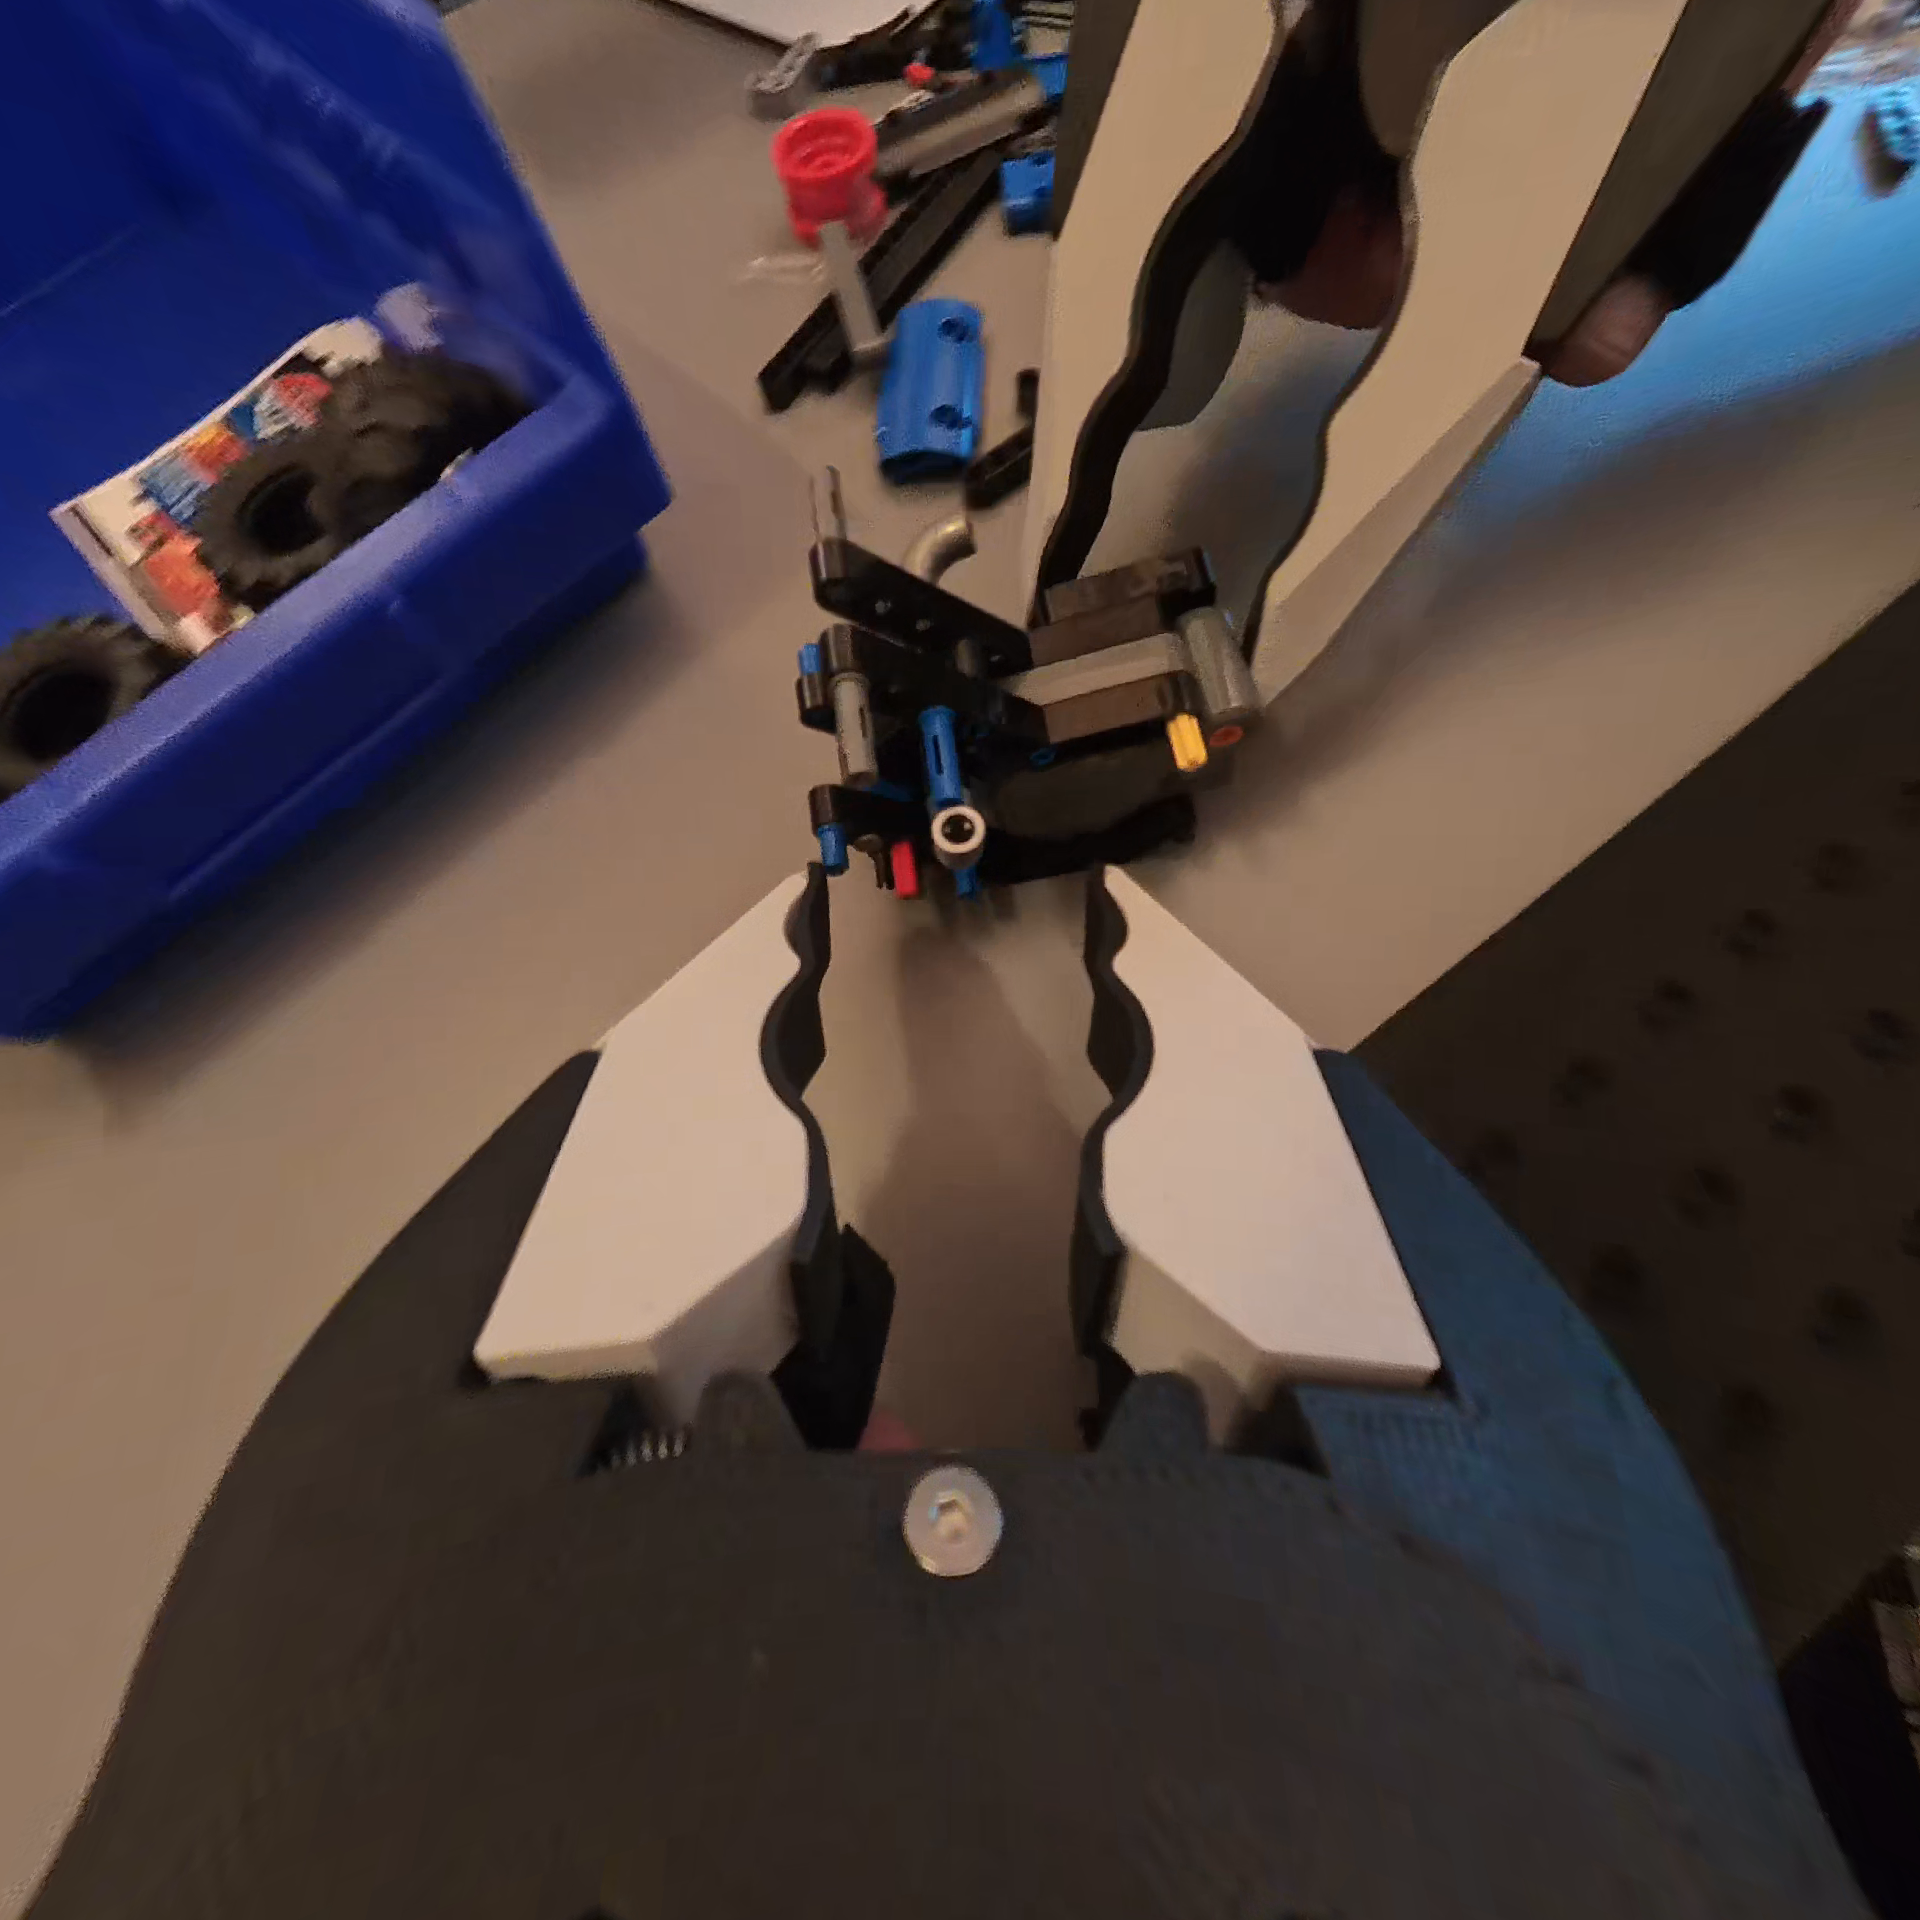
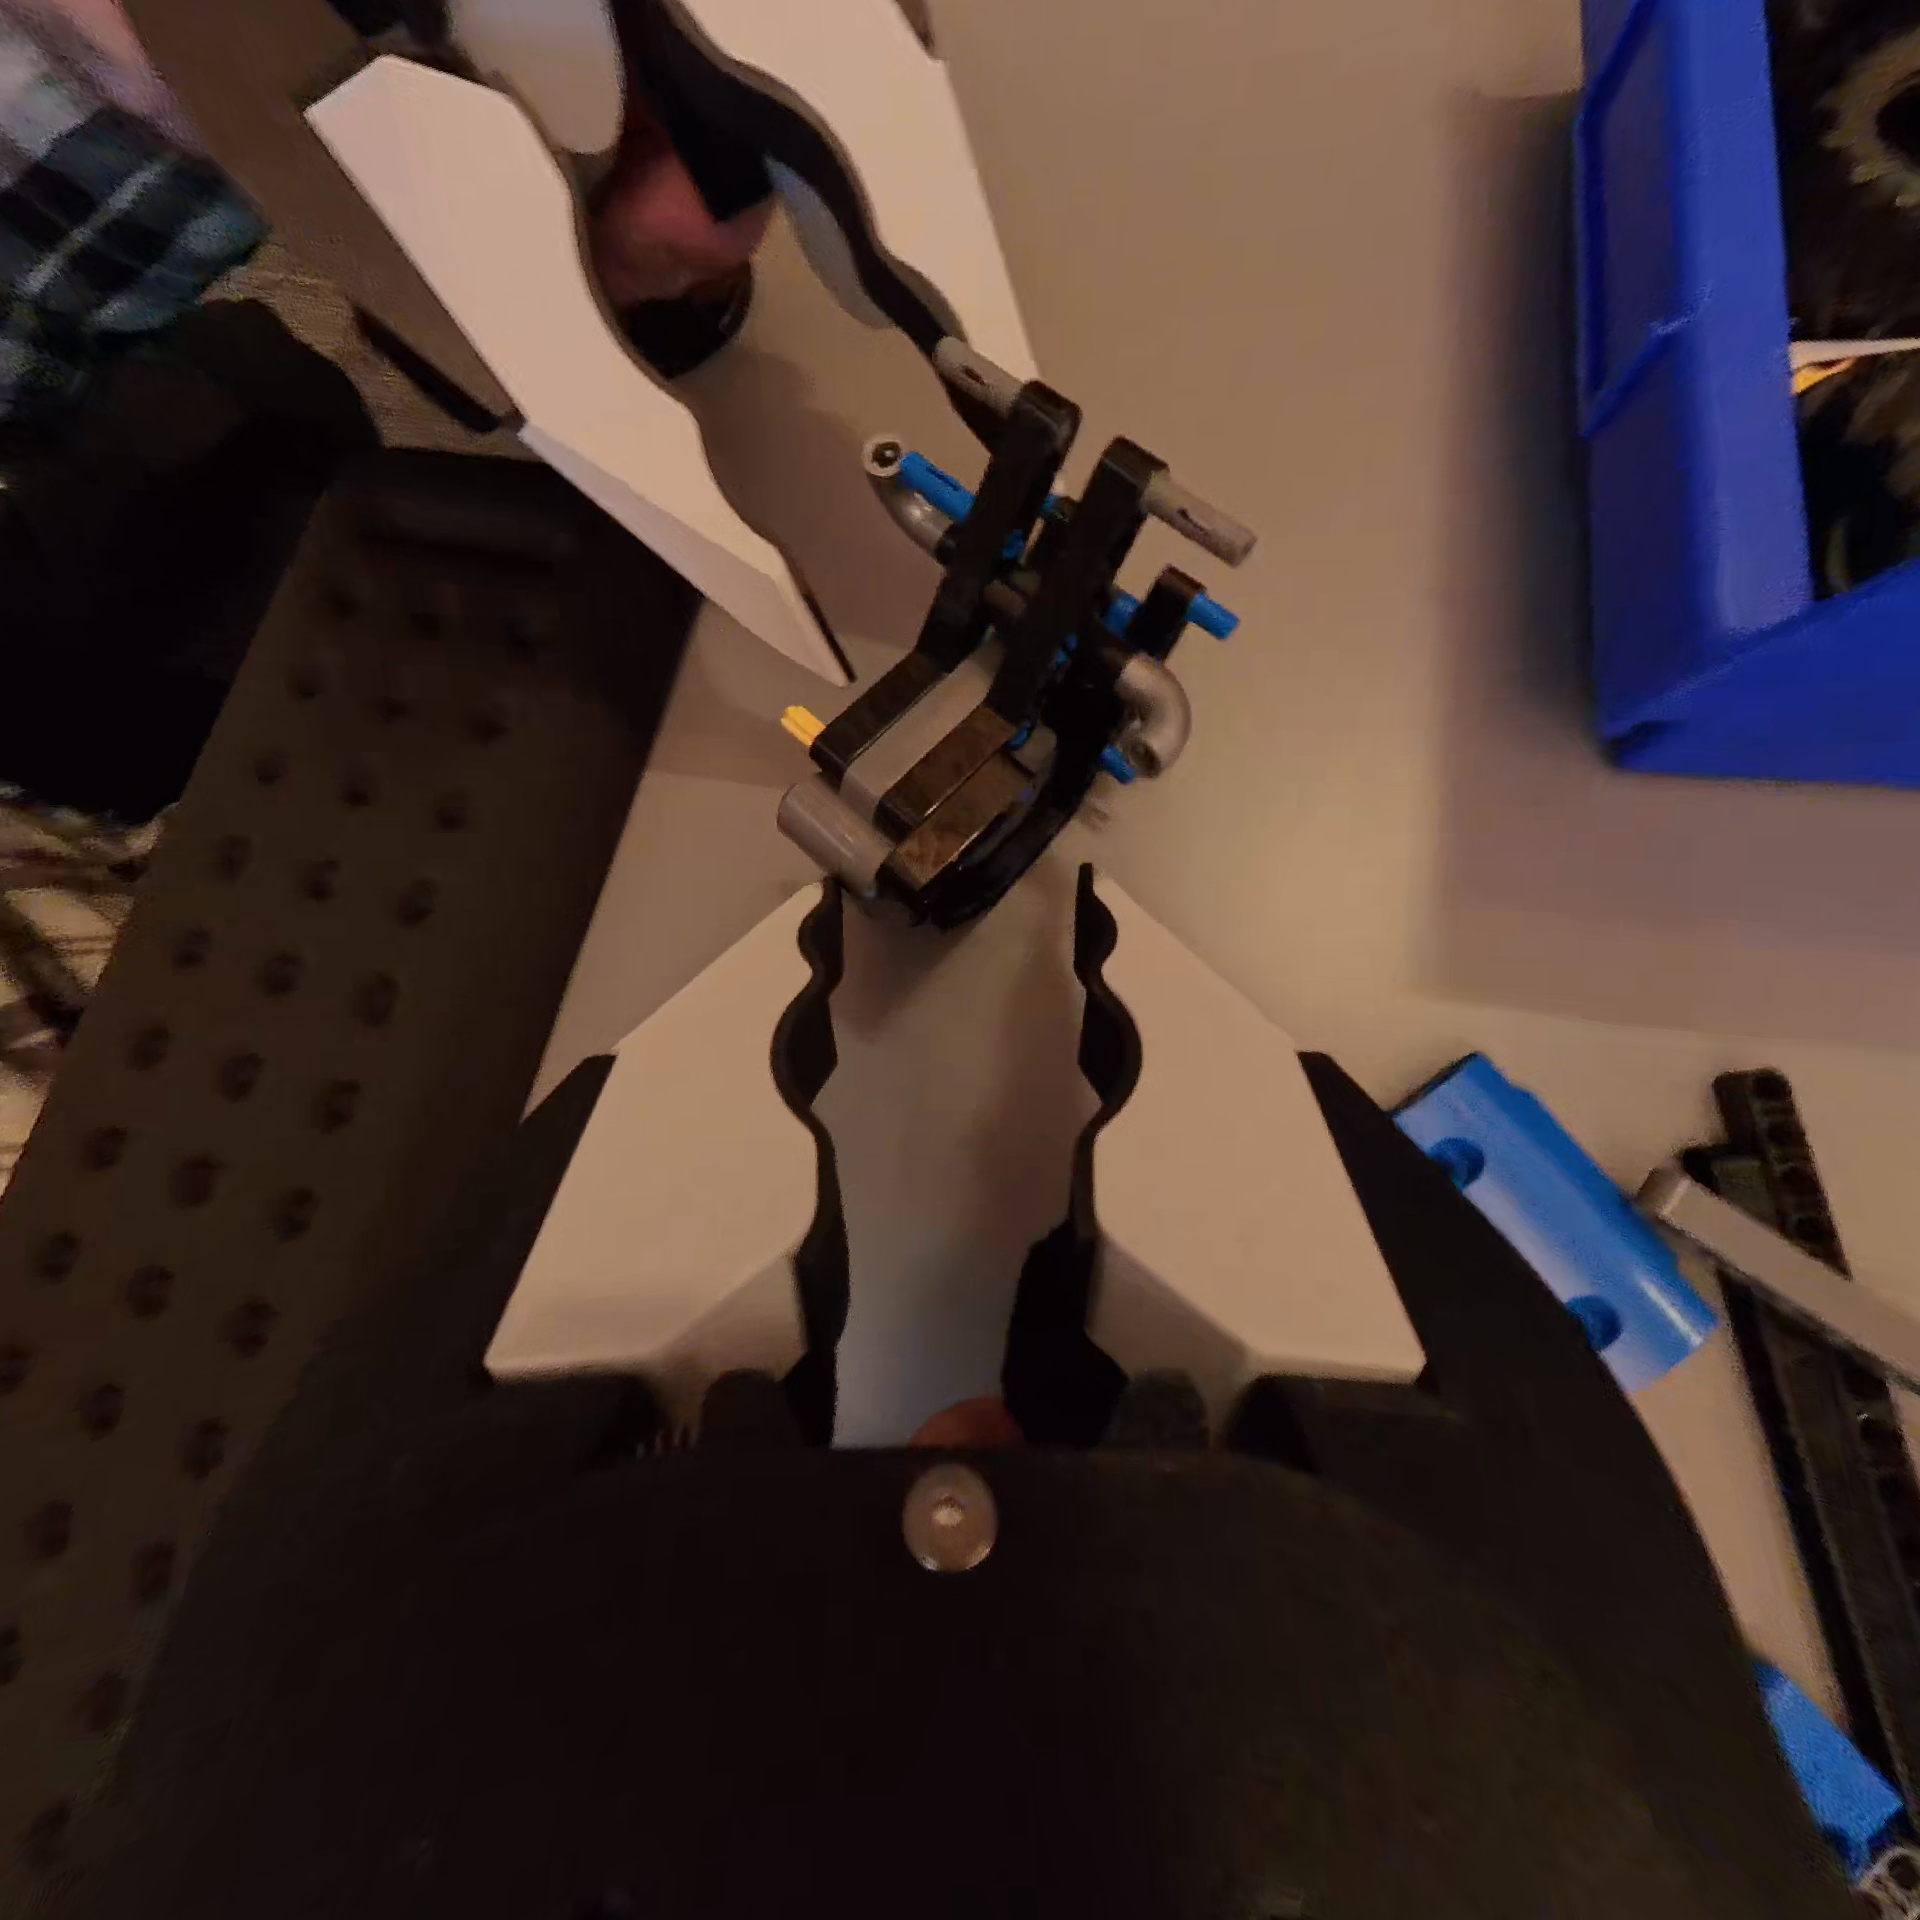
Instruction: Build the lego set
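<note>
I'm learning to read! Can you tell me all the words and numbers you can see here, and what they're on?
Colourful paper in the blue bin: it has print on it, but it is too blurred to read.
Lego model: no words or numbers to be seen.
Black tyres in the bin: none to be seen.
Loose blue piece on the table: none to be seen.

The work surface is a flat, matte grey table (image 1: 436, 1122) with a straight edge. Beyond that edge lies a dark floor covering (image 1: 1714, 1039) patterned with regular rows of small darker spots. Lighting is warm and dim overall, with a cooler bluish patch on the table at upper right.
</note>
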Demonstrator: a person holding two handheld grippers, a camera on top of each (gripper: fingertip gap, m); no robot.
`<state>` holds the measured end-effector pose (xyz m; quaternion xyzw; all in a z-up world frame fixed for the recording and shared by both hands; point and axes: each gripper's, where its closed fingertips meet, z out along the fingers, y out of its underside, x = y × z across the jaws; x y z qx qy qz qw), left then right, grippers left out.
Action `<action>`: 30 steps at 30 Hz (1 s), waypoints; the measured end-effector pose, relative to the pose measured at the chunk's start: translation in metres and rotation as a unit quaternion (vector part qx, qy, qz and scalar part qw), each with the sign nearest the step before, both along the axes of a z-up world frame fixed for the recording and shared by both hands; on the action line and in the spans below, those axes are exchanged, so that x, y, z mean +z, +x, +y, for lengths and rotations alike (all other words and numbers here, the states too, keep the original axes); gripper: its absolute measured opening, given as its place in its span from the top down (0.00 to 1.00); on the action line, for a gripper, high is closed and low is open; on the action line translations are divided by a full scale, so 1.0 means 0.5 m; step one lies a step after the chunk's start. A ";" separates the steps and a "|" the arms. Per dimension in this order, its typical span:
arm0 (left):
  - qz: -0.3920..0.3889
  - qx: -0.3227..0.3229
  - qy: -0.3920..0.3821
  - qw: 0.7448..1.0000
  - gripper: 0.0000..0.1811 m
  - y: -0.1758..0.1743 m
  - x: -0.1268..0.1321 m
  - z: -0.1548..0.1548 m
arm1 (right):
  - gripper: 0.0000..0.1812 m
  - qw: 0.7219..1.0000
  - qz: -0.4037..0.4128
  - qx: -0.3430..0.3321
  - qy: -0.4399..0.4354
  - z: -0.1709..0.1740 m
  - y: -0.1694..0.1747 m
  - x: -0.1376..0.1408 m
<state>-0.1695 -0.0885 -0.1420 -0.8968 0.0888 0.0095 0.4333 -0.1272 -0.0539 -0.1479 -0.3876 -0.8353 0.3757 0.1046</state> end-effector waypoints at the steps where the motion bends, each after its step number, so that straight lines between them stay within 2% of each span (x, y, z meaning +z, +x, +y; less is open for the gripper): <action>1: 0.002 0.016 0.003 1.000 0.74 -0.010 0.001 -0.009 | 0.76 1.000 0.003 -0.006 0.007 -0.002 -0.012 -0.001; 4: 0.001 0.065 0.011 0.998 0.74 -0.039 0.002 -0.027 | 0.76 0.998 0.025 -0.033 0.044 0.008 -0.042 -0.002; 6: 0.009 0.095 0.031 0.995 0.71 -0.053 0.012 -0.033 | 0.71 0.997 0.028 -0.036 0.066 0.023 -0.033 0.004; 8: 0.011 0.118 0.044 0.992 0.67 -0.058 0.020 -0.042 | 0.72 0.995 0.042 -0.053 0.076 0.058 -0.013 0.029; 10: 0.024 0.129 0.086 0.988 0.67 -0.058 0.048 -0.043 | 0.74 0.991 0.051 -0.088 0.090 0.125 0.019 0.058; 13: 0.034 0.100 0.103 0.989 0.65 -0.029 0.071 -0.038 | 0.81 0.979 0.053 -0.167 0.107 0.263 0.077 0.094; 18: 0.058 0.075 0.086 0.992 0.64 -0.013 0.063 -0.010 | 0.86 0.956 0.022 -0.238 0.167 0.439 0.175 0.087; 21: 0.051 0.078 0.084 0.992 0.65 -0.015 0.047 0.006 | 0.86 0.956 0.008 -0.246 0.161 0.464 0.191 0.069; 24: 0.060 0.085 0.070 0.992 0.65 -0.017 0.025 0.014 | 0.85 0.963 -0.005 -0.226 0.148 0.440 0.179 0.044; 30: 0.094 0.100 0.054 0.989 0.65 -0.020 0.008 0.025 | 0.82 0.945 -0.014 -0.239 0.221 0.482 0.146 0.018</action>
